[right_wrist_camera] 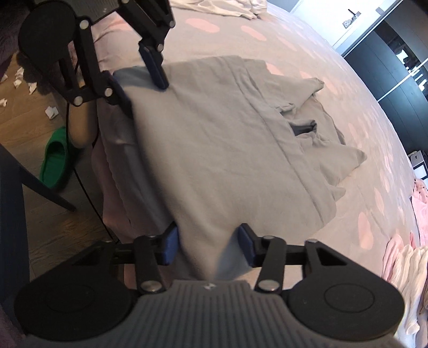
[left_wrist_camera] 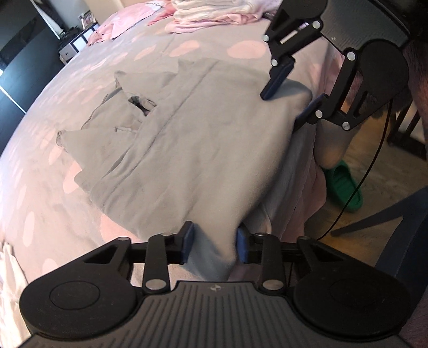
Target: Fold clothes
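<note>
Left wrist view: a grey garment [left_wrist_camera: 192,139] lies spread on the bed [left_wrist_camera: 40,187], which has a grey cover with pink spots. The near edge of the garment hangs over the side of the bed. The left gripper [left_wrist_camera: 214,241] is at that edge, and a bunch of the grey cloth sits between its two blue pads, which are partly open with cloth filling the gap. The right gripper [left_wrist_camera: 294,96] is further along the same edge, one pad on top of the cloth and one under it. A pile of pink clothes [left_wrist_camera: 214,13] sits at the far end of the bed. A green slipper [left_wrist_camera: 345,187] is on the floor.

Right wrist view: the right gripper [right_wrist_camera: 208,243] has the garment [right_wrist_camera: 214,139] edge bunched between its pads, which are partly open. The left gripper [right_wrist_camera: 139,88] sits at the far corner of the same edge, one pad above the cloth and one below. The bed [right_wrist_camera: 361,112] stretches away beyond the garment.
</note>
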